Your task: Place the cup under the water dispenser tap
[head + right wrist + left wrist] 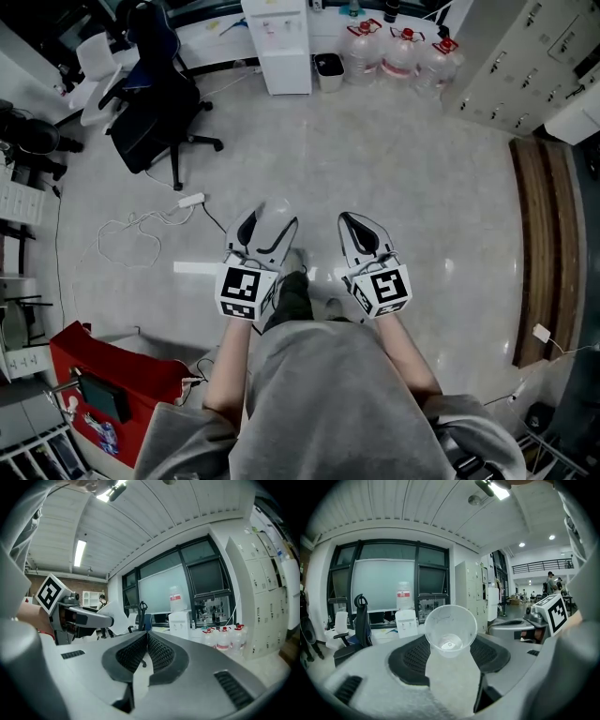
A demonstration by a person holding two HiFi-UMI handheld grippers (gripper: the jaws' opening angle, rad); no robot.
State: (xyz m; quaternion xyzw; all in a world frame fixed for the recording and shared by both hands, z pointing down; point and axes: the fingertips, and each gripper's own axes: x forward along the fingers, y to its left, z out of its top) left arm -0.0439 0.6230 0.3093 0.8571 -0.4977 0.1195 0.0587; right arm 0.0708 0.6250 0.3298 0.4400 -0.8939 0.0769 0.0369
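Observation:
A clear plastic cup sits between the jaws of my left gripper, mouth toward the camera, and both pads press on its sides. In the head view the cup shows faintly at the tips of the left gripper. My right gripper is held beside it, shut and empty, its pads meeting at the tips. The white water dispenser stands against the far wall across the floor, and both gripper views show it with a bottle on top.
A black office chair stands far left. Several water bottles and a small bin are right of the dispenser. A power strip with cable lies on the floor. Grey lockers, a wooden bench and a red box flank me.

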